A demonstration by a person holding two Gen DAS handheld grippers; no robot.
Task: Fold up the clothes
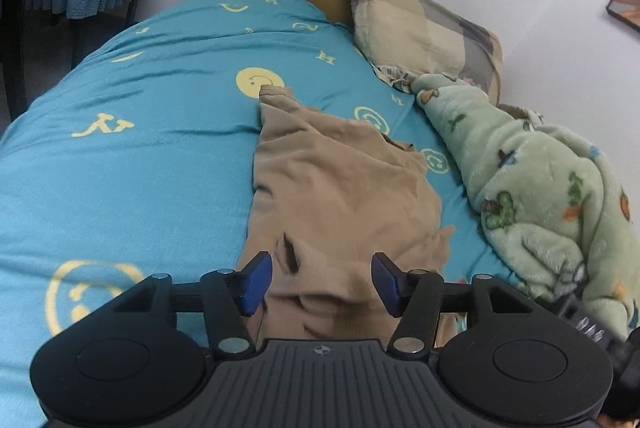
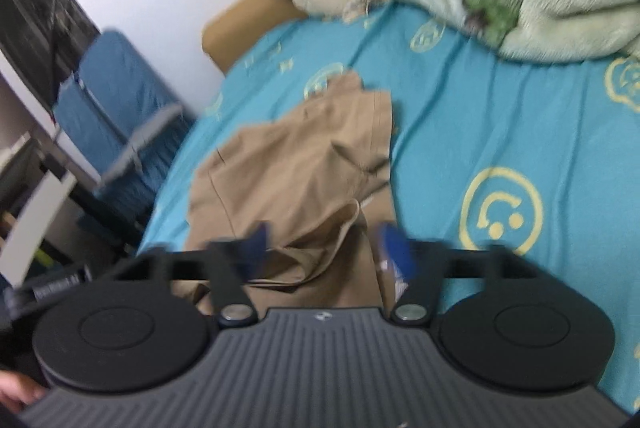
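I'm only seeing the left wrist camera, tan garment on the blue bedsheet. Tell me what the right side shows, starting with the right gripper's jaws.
Observer: The right gripper has its jaws open, with a bunched fold of the tan garment lying between them, not pinched.
Operator: Is anything else on that side of the garment?
Observer: Beyond its right edge there is bare blue bedsheet with a large yellow smiley print.
Operator: Can you see the person?
Observer: Only part of a hand at the lower left corner of the right wrist view.
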